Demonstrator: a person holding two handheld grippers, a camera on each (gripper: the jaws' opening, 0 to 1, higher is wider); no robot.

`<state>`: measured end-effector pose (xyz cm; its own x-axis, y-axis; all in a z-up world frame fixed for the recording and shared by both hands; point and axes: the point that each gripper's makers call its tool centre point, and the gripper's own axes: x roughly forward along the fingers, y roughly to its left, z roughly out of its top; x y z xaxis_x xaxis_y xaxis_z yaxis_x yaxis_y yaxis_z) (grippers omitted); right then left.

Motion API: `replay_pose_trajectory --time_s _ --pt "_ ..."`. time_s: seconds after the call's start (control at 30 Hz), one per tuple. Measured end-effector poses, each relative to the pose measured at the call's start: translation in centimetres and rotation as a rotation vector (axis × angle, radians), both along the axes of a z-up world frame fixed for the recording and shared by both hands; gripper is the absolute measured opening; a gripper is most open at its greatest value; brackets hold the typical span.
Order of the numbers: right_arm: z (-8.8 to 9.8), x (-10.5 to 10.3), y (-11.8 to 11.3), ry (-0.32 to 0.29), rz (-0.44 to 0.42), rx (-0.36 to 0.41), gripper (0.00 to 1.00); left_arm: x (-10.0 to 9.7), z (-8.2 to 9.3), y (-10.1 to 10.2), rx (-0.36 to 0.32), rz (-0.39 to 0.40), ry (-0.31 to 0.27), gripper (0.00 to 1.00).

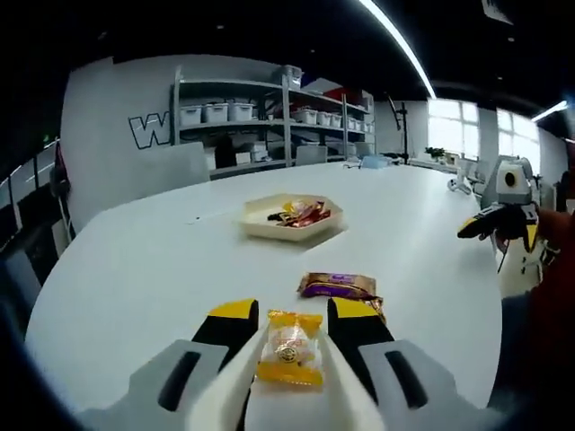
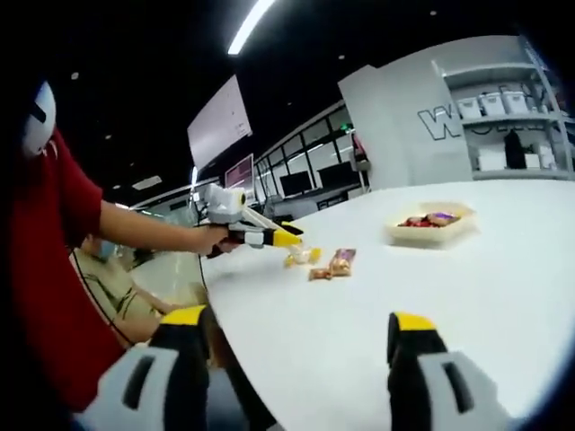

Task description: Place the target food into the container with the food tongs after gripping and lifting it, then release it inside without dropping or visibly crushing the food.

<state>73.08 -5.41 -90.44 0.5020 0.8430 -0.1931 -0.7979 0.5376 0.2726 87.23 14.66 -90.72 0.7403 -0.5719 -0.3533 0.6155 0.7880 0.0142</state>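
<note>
My left gripper (image 1: 295, 312) is shut on white food tongs (image 1: 232, 388), whose tips pinch a yellow-wrapped snack (image 1: 289, 348) just above the white table (image 1: 144, 269). A purple-brown snack packet (image 1: 340, 285) lies just ahead of it. Farther back sits a cream hexagonal tray (image 1: 260, 228) holding several wrapped snacks. In the right gripper view, my right gripper (image 2: 296, 328) is open and holds nothing, low over the table's near edge. The left gripper (image 2: 260, 236), the yellow snack (image 2: 301, 256), the brown packet (image 2: 334, 263) and the tray (image 2: 429, 235) lie beyond it. The right gripper (image 1: 490, 224) shows at right.
Metal shelves (image 1: 269, 117) with white bins stand against the far wall, with chairs (image 1: 175, 166) by the table. A person in a red shirt (image 2: 54, 269) stands at the table's left edge. Wide bare tabletop (image 2: 467, 305) surrounds the tray.
</note>
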Motion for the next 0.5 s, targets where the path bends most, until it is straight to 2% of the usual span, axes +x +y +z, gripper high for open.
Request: replay_pose_trajectory --time_s 0.03,0.1,0.13,0.17,0.2,0.5 --pt "0.0 0.1 0.0 0.006 0.001 0.004 0.79 0.0 -0.2 0.0 0.002 0.000 0.008 0.28" --pt "0.0 0.1 0.1 0.012 0.004 0.007 0.79 -0.2 -1.1 -0.2 -0.008 -0.001 0.066 0.29" --pt "0.0 0.2 0.1 0.012 0.005 0.004 0.79 -0.2 -1.4 -0.2 -0.001 -0.002 0.064 0.28" --pt "0.0 0.2 0.2 0.010 0.006 0.001 0.79 0.0 -1.2 -0.1 0.023 -0.007 0.026 0.28" --pt "0.0 0.2 0.2 0.004 0.007 -0.005 0.79 0.1 -1.3 -0.1 0.033 -0.008 0.022 0.28" --pt "-0.2 0.2 -0.2 0.011 -0.003 0.006 0.79 0.6 -2.0 -0.2 0.045 -0.010 0.044 0.28"
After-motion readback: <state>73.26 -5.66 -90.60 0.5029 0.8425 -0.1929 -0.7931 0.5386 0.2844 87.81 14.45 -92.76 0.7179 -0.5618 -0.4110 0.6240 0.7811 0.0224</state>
